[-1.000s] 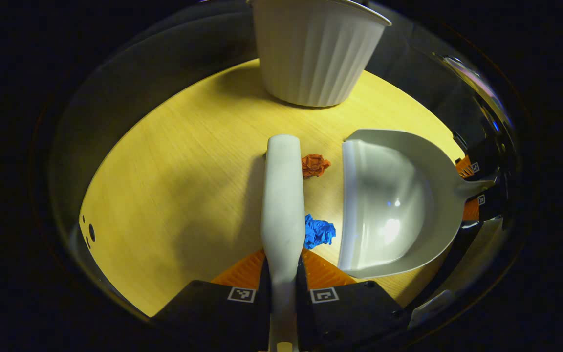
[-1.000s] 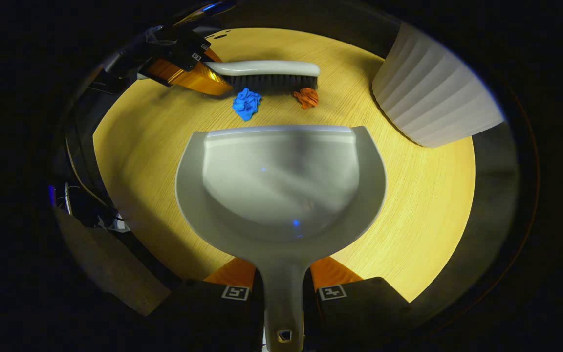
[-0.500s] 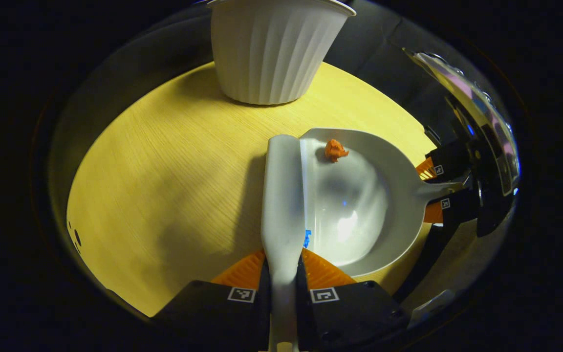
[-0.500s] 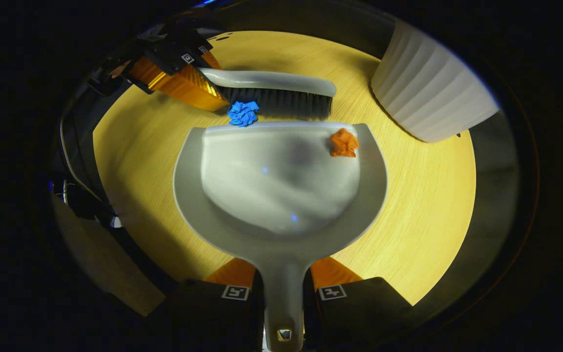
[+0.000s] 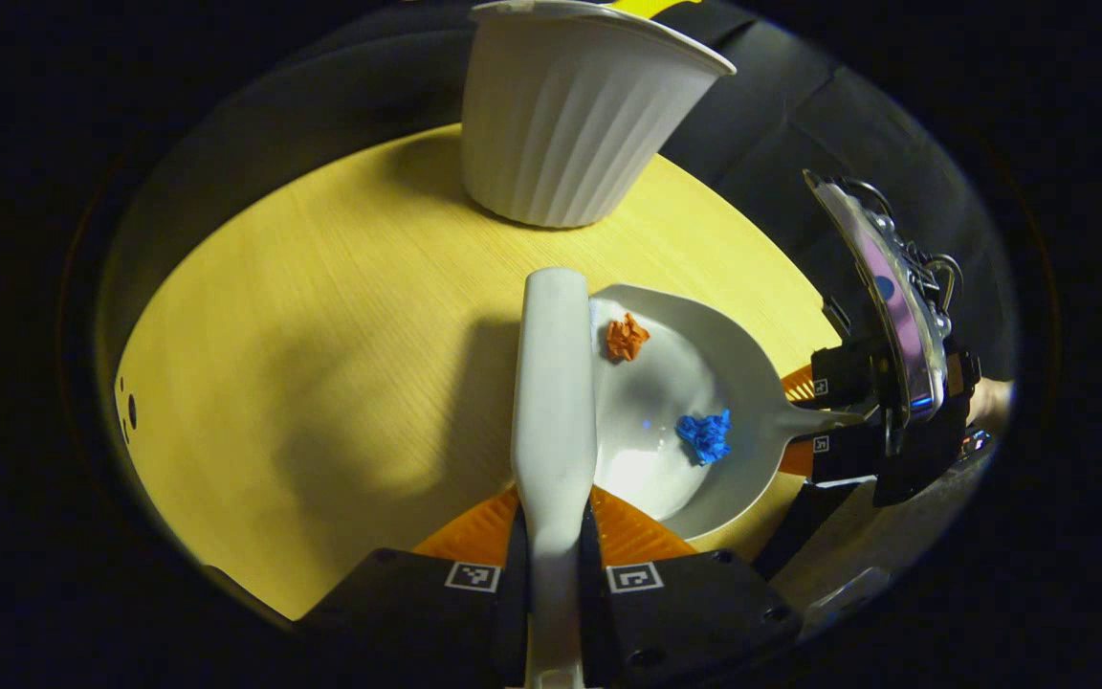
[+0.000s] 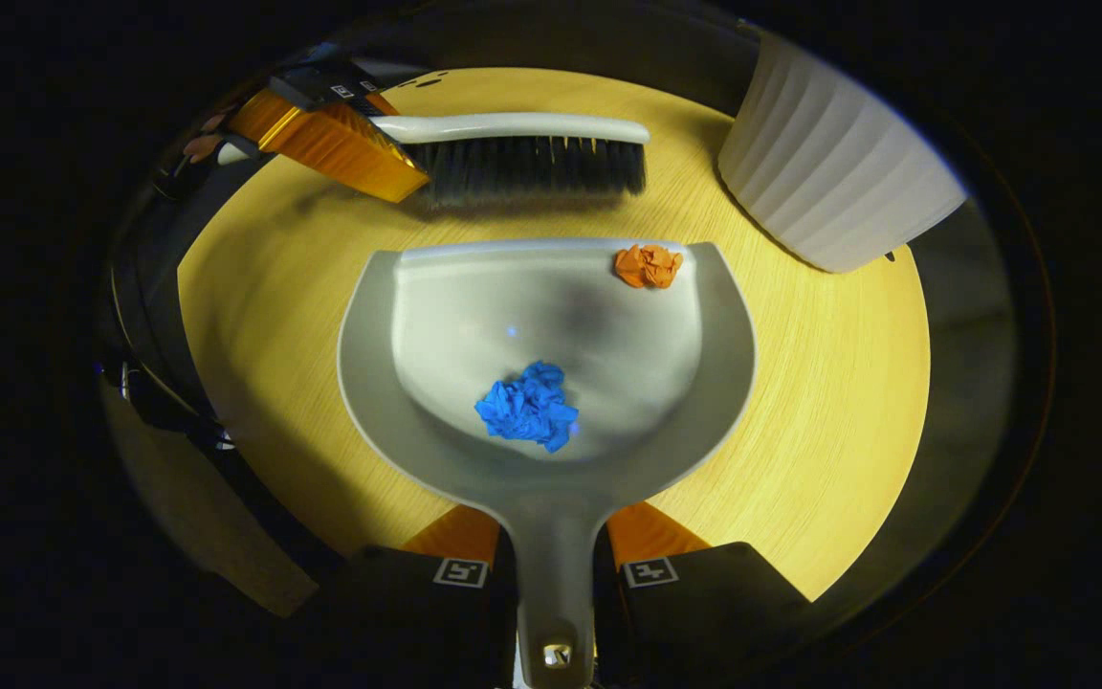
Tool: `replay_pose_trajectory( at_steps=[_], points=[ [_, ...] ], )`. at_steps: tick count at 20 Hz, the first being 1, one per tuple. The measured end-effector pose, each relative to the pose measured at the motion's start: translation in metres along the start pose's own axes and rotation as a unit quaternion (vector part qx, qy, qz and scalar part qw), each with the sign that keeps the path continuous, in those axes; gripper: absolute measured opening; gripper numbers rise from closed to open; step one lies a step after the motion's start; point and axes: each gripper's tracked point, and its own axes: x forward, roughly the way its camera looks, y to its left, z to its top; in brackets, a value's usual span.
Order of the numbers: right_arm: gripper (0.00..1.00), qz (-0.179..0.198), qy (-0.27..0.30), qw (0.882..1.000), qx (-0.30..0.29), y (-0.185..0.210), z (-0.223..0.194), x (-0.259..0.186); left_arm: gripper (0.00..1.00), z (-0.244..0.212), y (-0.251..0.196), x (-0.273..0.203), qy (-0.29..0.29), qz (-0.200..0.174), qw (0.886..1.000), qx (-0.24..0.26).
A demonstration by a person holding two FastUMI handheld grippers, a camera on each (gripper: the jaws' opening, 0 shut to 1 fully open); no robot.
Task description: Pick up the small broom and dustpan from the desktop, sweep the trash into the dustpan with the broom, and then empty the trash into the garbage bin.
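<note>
The right tool (image 6: pixel 554 560) grips the dustpan (image 6: pixel 417 421) holding blue (image 6: pixel 527 406) and orange trash (image 6: pixel 648 265) on the table (image 6: pixel 828 402), the left tool (image 5: pixel 551 536) clamps the broom (image 5: pixel 553 383) beside its lip, and the white bin (image 6: pixel 833 187) stands near.

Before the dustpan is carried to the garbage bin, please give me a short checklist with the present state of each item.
1. Blue paper ball inside the dustpan: ok, deep in the pan.
2. Orange paper ball inside: ok, but beside the front lip.
3. Right gripper shut on the dustpan handle: ok.
4. Broom clear of the pan: ok, held by the left gripper.
5. Garbage bin upright: ok.
6. Bin mouth unobstructed: cannot tell.
</note>
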Motion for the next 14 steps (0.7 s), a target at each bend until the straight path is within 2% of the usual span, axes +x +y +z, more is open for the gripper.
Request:
replay_pose_trajectory(
  at_steps=[2,3,4,8,9,10,14],
  points=[
    [0.36,-0.008,-0.008,1.000,0.006,-0.001,0.001,0.001,0.26,-0.006,0.014,-0.001,-0.011,0.027,1.000,-0.009],
    [0.40,-0.010,-0.009,1.000,0.010,0.000,0.002,0.000,0.26,-0.009,0.024,-0.007,-0.017,0.034,0.999,-0.021],
    [0.37,-0.012,-0.013,1.000,0.018,0.002,0.003,0.001,0.26,-0.013,0.031,-0.010,-0.022,0.042,0.998,-0.034],
    [0.36,-0.031,-0.035,0.998,0.050,0.008,0.011,-0.003,0.26,-0.039,0.065,-0.026,-0.031,0.075,0.994,-0.078],
    [0.40,-0.037,-0.038,0.997,0.059,0.009,0.014,-0.011,0.24,-0.049,0.074,-0.028,-0.030,0.082,0.992,-0.087],
    [0.36,-0.043,-0.037,0.996,0.067,0.008,0.016,-0.015,0.24,-0.058,0.080,-0.030,-0.028,0.089,0.991,-0.095],
    [0.36,-0.081,-0.028,0.990,0.112,-0.006,0.024,-0.060,0.24,-0.097,0.091,-0.036,-0.022,0.110,0.987,-0.112]
  ],
)
